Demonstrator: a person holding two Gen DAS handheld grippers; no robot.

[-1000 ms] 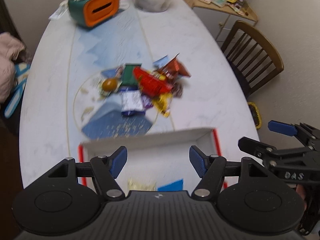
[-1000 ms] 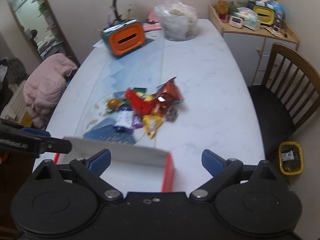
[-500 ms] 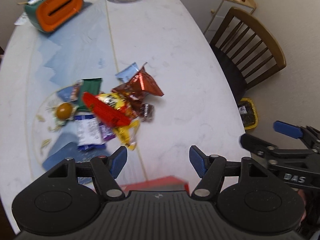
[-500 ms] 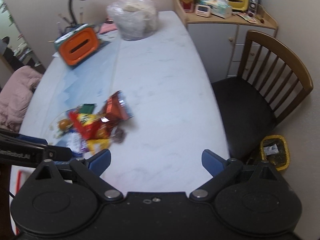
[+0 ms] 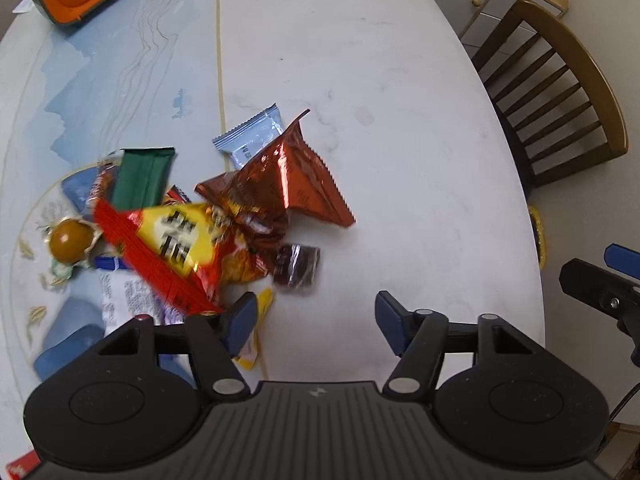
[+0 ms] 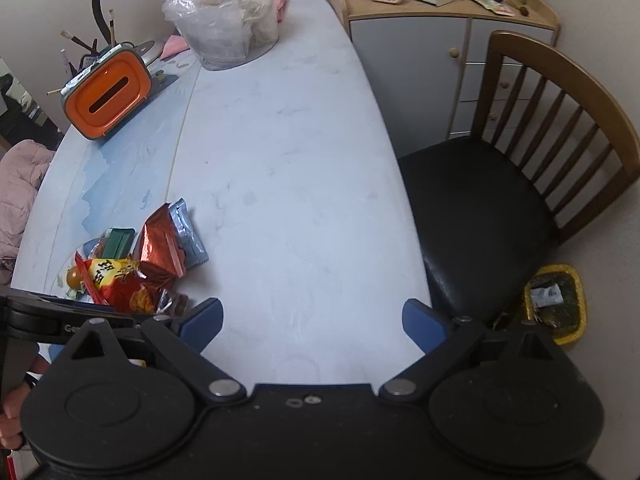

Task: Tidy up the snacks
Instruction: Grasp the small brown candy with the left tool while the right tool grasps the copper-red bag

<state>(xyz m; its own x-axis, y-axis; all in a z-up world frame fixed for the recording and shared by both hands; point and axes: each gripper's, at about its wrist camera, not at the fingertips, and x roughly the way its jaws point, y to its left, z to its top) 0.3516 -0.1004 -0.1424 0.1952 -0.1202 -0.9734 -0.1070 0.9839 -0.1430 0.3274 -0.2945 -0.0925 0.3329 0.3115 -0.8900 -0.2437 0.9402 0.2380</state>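
Observation:
A pile of snacks lies on the white table (image 5: 392, 80): a brown foil bag (image 5: 288, 176), a red and yellow bag (image 5: 168, 248), a green bar (image 5: 142, 178), a pale blue packet (image 5: 252, 140), a small dark candy (image 5: 298, 266) and a round golden sweet (image 5: 70, 240). My left gripper (image 5: 316, 320) is open and empty, just in front of the pile's right edge. My right gripper (image 6: 314, 320) is open and empty over the table's near right edge; the pile (image 6: 136, 268) lies to its left. A red corner of the box (image 5: 20, 468) shows at the bottom left.
An orange and green tissue box (image 6: 106, 94) and a clear bag of food (image 6: 226, 32) stand at the far end. A wooden chair (image 6: 520, 184) stands right of the table, with a yellow bin (image 6: 556, 304) on the floor. A cabinet (image 6: 432, 48) is behind.
Both grippers have moved forward and right, away from the red-edged box, which has dropped out of view. The left gripper is now close to the snack pile. Both stay open.

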